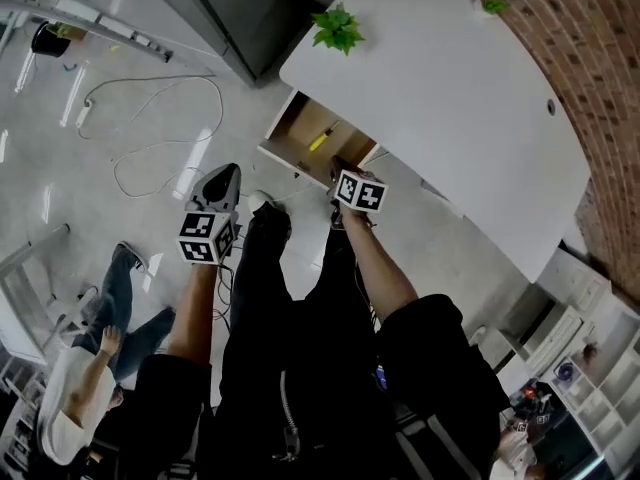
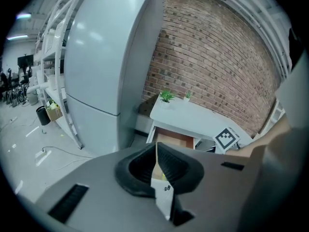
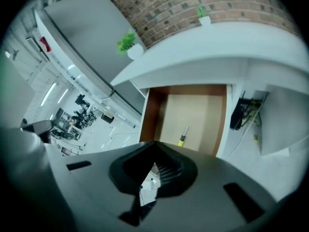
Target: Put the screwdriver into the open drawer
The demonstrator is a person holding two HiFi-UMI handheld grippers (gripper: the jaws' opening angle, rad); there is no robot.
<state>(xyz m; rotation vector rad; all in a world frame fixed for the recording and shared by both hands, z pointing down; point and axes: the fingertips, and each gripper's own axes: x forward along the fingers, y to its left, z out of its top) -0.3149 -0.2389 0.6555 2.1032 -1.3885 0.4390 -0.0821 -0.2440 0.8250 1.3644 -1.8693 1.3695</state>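
The screwdriver [image 3: 183,135] lies flat on the pale bottom of the open drawer [image 3: 150,115], yellow handle toward the drawer's front and grey shaft pointing to its back. Nothing touches it. The drawer is pulled out from under the white worktop [image 1: 450,98], below the end where a small potted plant [image 1: 337,28] stands near the edge.

The right gripper [image 3: 154,151] hangs above the drawer's front, well apart from the screwdriver and tilted down toward it. Its fingers are pressed together with nothing between them. The left gripper [image 2: 156,151] is held off to the side over the floor [image 1: 100,168], facing the worktop from farther back. Its fingers are likewise closed on each other and empty (only a thin seam shows where the dark pads meet). In the head view, each gripper's marker cube faces up, the left one [image 1: 207,236] beside the person's black trouser leg and the right one [image 1: 359,190] just short of the drawer.

A brick wall [image 2: 212,62] runs behind the worktop, and a tall grey cabinet [image 2: 106,66] stands beside it. A white cable [image 1: 150,118] loops across the floor. A second person [image 1: 90,368] in jeans and a light top is low down at the left.
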